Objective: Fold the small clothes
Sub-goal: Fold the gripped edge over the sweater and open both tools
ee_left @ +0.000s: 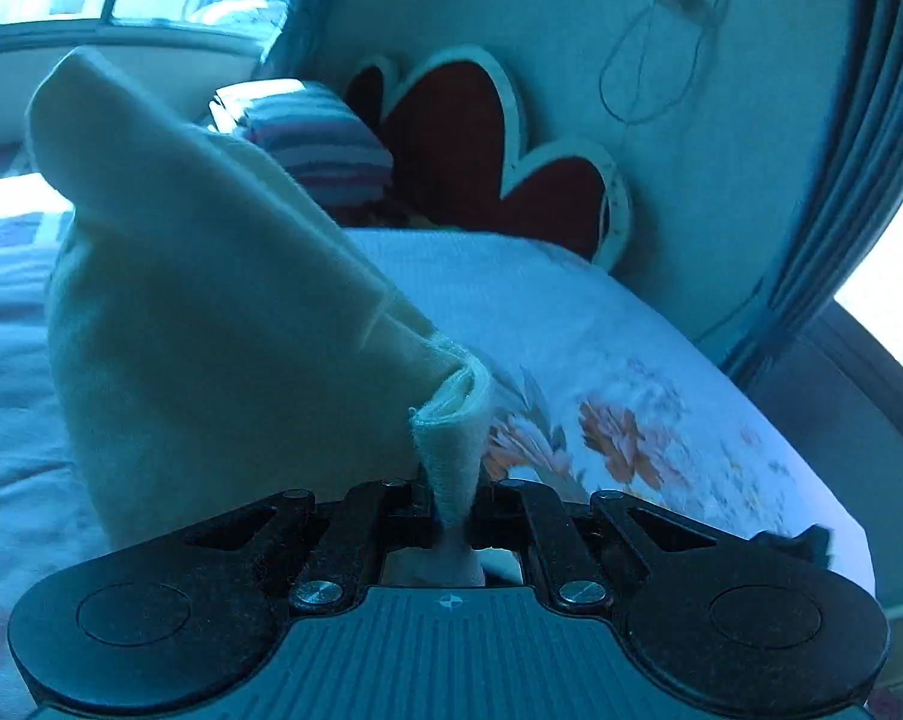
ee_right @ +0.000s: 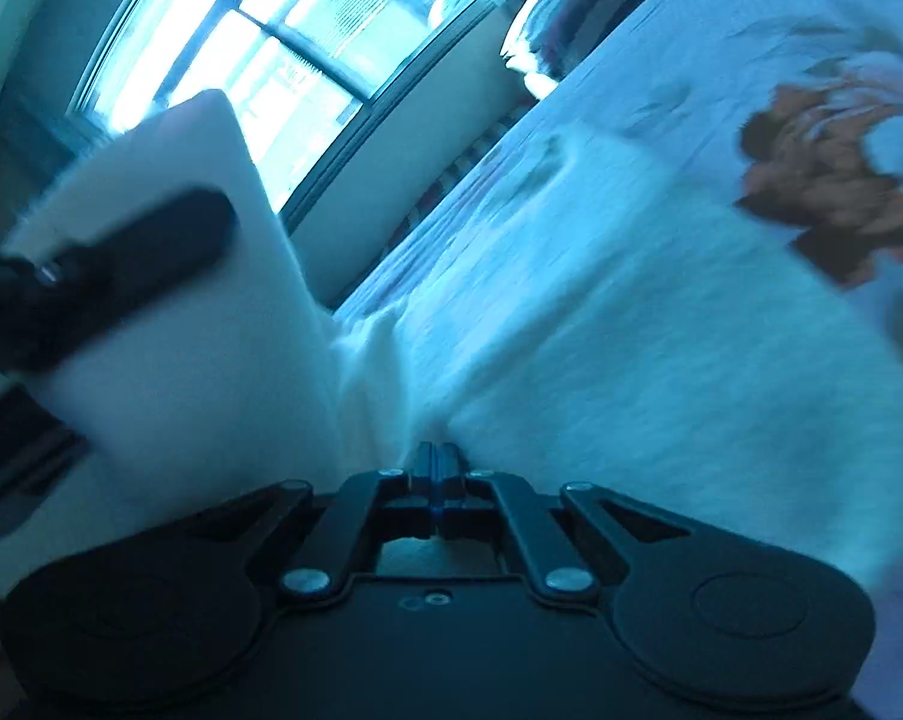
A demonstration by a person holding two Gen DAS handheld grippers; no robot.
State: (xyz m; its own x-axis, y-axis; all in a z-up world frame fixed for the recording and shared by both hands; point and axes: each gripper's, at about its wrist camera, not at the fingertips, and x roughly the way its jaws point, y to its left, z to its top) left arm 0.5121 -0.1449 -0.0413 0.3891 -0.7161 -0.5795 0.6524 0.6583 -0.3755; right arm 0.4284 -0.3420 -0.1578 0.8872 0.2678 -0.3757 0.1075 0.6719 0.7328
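Observation:
A cream garment (ee_left: pixel 211 312) hangs lifted above the bed, stretched up and to the left. My left gripper (ee_left: pixel 451 507) is shut on a rolled corner of it, and the cloth sticks up between the jaws. In the right wrist view the same pale garment (ee_right: pixel 211 372) runs from the upper left down to my right gripper (ee_right: pixel 434 451). Its jaws stand together with the cloth bunched at their tips. The left gripper (ee_right: pixel 121 252) shows there as a blurred black shape in front of the cloth. That view is tilted and smeared.
The bed's white sheet with orange flowers (ee_left: pixel 619 432) fills the right and lower ground. Red heart cushions (ee_left: pixel 457 144) and a striped pillow (ee_left: pixel 325 144) lean at the wall. A window (ee_right: pixel 259 60) and a curtain (ee_left: pixel 853 180) edge the bed.

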